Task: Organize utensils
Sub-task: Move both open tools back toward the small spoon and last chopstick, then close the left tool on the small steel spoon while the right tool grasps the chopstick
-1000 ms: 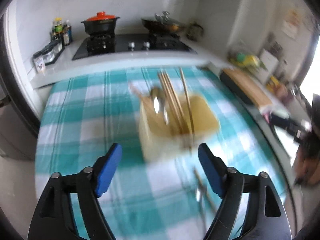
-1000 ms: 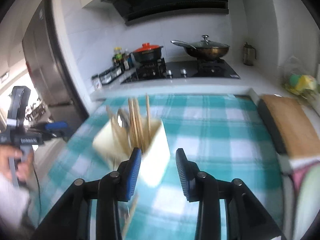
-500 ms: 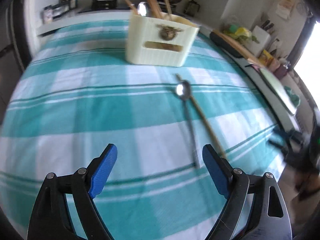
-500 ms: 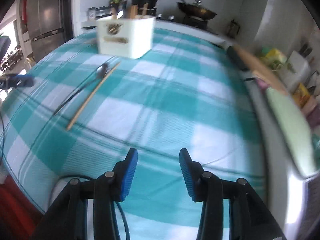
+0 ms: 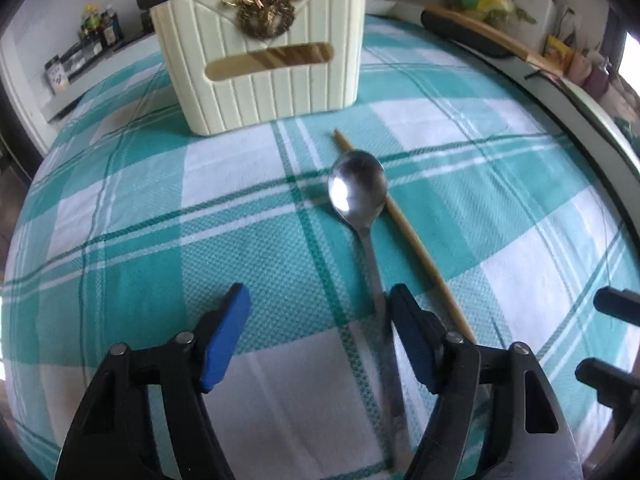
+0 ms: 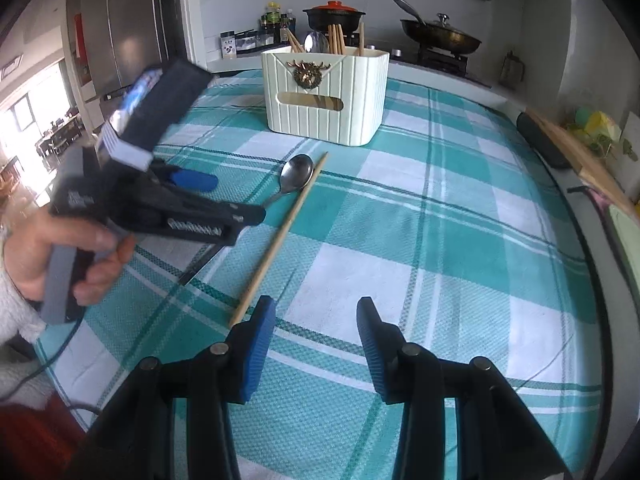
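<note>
The left hand-held gripper [image 5: 318, 332] sits low over the worktop [image 5: 120, 208], its jaws closing with the spoon's handle between them; the handle runs just beside the right pad [image 5: 412, 336], and I cannot tell whether that pad touches it yet. The left pad stands clear of it. The right hand-held gripper [image 6: 316, 344] hovers near the worktop's near edge with its jaws spread and nothing between them; the near tip of the loose chopstick ends just beside its left pad [image 6: 260, 340].

Ahead of the right hand-held gripper lies a wide bare stretch of checked cloth, running to the right edge where a long cutting board [image 6: 580, 152] lies. In the right wrist view a hand [image 6: 52, 256] grips the left tool at the left edge.

On the cloth lie one spoon [image 5: 358, 188] and one chopstick [image 5: 404, 232]. One cream holder [image 5: 260, 48] stands toward the far edge, with several chopsticks and one spoon bowl showing above its rim.

The spoon's long axis runs from near edge to far edge, bowl toward the holder, hollow side up. The chopstick lies slanted across it, passing under the bowl's right side, its far tip near the holder.
</note>
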Action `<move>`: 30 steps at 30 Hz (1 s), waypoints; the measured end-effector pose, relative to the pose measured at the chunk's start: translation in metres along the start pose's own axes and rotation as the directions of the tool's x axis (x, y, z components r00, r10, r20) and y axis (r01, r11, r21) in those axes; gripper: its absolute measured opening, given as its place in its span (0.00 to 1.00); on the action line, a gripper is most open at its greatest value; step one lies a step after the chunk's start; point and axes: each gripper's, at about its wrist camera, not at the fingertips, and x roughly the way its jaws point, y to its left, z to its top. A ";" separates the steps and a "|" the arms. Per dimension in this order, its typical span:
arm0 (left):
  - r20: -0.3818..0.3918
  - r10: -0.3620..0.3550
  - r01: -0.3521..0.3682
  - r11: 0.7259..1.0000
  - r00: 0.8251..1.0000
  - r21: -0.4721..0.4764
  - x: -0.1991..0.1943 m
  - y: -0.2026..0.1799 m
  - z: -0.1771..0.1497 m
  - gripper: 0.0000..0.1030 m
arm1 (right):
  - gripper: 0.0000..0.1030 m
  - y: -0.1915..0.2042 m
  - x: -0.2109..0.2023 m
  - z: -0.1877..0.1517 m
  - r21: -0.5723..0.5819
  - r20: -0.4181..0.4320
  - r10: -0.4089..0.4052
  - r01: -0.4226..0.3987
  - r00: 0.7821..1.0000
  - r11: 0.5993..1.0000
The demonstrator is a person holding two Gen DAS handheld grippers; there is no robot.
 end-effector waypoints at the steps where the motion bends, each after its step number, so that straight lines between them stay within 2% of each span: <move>1: 0.008 -0.014 0.014 1.000 1.000 0.007 -0.001 -0.002 -0.001 0.45 | 0.41 -0.001 0.003 0.001 0.013 -0.002 0.009 -0.009 1.000 1.000; 2: 0.019 -0.016 0.015 1.000 1.000 0.012 -0.003 -0.004 -0.002 0.36 | 0.41 -0.002 0.005 0.003 0.027 -0.004 0.021 -0.021 1.000 0.999; 3: 0.023 -0.016 0.016 1.000 1.000 0.013 -0.004 -0.005 -0.002 0.12 | 0.41 -0.002 0.008 0.004 0.040 -0.006 0.033 -0.033 0.999 0.999; 4: 0.028 -0.017 0.016 1.000 0.999 0.008 -0.005 -0.006 -0.003 0.06 | 0.41 -0.001 0.012 0.007 0.052 -0.009 0.048 -0.048 0.999 0.998; 6: 0.039 -0.016 0.017 1.000 0.999 -0.023 -0.006 -0.003 -0.005 0.05 | 0.41 0.004 0.019 0.013 0.055 -0.011 0.074 -0.073 0.997 0.996; 11: 0.036 0.050 -0.044 0.985 0.998 -0.164 -0.019 0.024 -0.022 0.04 | 0.41 0.020 0.044 0.027 0.035 -0.041 0.086 -0.085 0.995 0.996; 15: 0.024 0.094 -0.088 0.976 0.995 -0.197 -0.031 0.045 -0.040 0.05 | 0.41 0.033 0.066 0.032 0.002 -0.069 0.038 -0.038 0.997 0.999; 17: 0.015 0.099 -0.094 0.974 0.995 -0.208 -0.035 0.053 -0.046 0.05 | 0.30 0.036 0.069 0.029 -0.010 -0.060 0.001 -0.002 0.998 1.000; 19: 0.008 0.104 -0.099 0.971 0.995 -0.218 -0.040 0.062 -0.051 0.05 | 0.12 0.034 0.067 0.026 -0.002 -0.048 -0.028 0.028 0.998 1.000; 21: 0.001 0.099 -0.096 0.968 0.995 -0.234 -0.044 0.071 -0.056 0.05 | 0.07 0.025 0.064 0.023 0.047 -0.049 -0.036 0.038 0.998 0.998; 26: 0.000 0.080 -0.077 0.967 0.997 -0.243 -0.058 0.083 -0.072 0.06 | 0.07 0.000 0.045 0.000 0.096 -0.065 -0.145 0.151 0.987 0.984; 29: 0.016 0.057 -0.052 0.969 0.998 -0.242 -0.068 0.087 -0.081 0.11 | 0.07 -0.011 0.028 -0.016 0.108 -0.075 -0.162 0.169 0.984 0.980; 30: 0.017 0.052 -0.047 0.969 0.998 -0.241 -0.069 0.088 -0.083 0.24 | 0.08 -0.014 0.024 -0.018 0.116 -0.072 -0.156 0.164 0.985 0.980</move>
